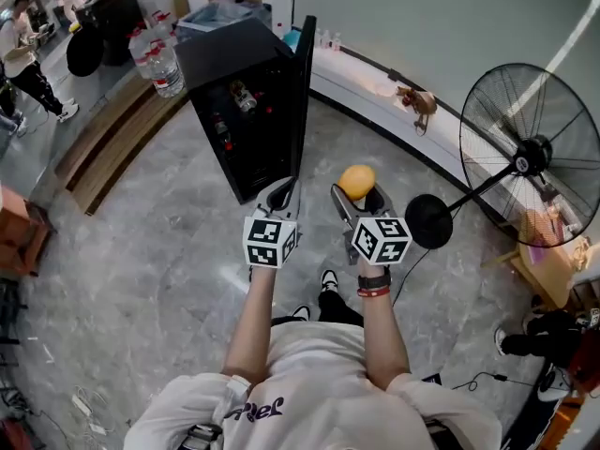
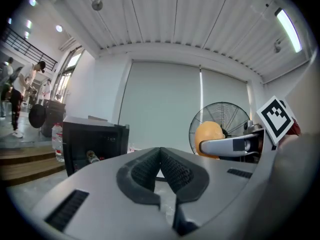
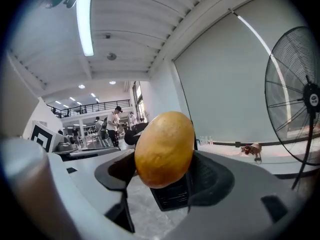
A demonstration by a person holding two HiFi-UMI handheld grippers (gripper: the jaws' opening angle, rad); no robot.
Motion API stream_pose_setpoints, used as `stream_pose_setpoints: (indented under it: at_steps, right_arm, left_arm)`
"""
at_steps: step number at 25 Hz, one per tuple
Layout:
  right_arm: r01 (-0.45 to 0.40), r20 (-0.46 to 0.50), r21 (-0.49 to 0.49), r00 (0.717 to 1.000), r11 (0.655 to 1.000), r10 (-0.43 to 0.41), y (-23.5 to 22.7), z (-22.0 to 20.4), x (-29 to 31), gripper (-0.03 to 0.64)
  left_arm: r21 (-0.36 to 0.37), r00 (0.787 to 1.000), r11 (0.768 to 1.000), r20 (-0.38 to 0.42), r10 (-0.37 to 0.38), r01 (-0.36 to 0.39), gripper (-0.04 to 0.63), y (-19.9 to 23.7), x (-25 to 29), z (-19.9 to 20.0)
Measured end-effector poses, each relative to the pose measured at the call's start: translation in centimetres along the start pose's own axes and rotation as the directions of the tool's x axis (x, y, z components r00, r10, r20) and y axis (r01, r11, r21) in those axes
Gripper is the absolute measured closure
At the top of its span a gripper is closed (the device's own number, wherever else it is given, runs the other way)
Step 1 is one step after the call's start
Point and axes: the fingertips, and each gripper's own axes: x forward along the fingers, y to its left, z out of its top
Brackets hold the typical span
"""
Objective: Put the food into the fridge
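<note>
Seen from above, a person holds two devices out over a grey stone floor (image 1: pixel 169 251). The right hand-held gripper (image 1: pixel 361 198) pinches a smooth, oval, yellow-orange fruit (image 3: pixel 164 149) between its spread jaws, above the floor and outside the fridge. The left hand-held gripper (image 1: pixel 281 193) is empty, its ribbed black pads pressed together. Just ahead stands a small black fridge (image 1: pixel 239 111), door (image 1: pixel 305 92) swung open. A black pedestal fan (image 1: pixel 530 153) stands to the right.
</note>
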Motion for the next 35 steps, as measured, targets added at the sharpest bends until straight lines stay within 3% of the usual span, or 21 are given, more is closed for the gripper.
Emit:
stream_pose_setpoints:
  at_steps: [7, 16, 29, 35]
  right_arm:
    - [-0.162, 0.063, -0.019, 0.985, 0.987, 0.163, 3.5, 3.9, 7.9, 0.275]
    - [-0.394, 0.016, -0.036, 0.919, 0.918, 0.395, 5.9, 7.6, 16.0, 0.275]
    - [-0.571, -0.082, -0.012, 0.818, 0.821, 0.569, 5.9, 7.7, 23.1, 0.275]
    - [-0.589, -0.113, 0.021, 0.802, 0.808, 0.587, 4.0, 6.0, 25.0, 0.273]
  left_arm:
    - [0.004, 0.988, 0.989, 0.031, 0.151, -0.151, 0.578, 6.7, 0.6, 2.5]
    - [0.008, 0.939, 0.941, 0.069, 0.337, -0.338, 0.578, 11.2, 3.2, 6.5]
    - [-0.007, 0.863, 0.865, 0.075, 0.500, -0.501, 0.577, 14.3, 6.8, 7.6]
    - [-0.010, 0.842, 0.844, 0.061, 0.535, -0.536, 0.577, 14.4, 8.1, 5.9]
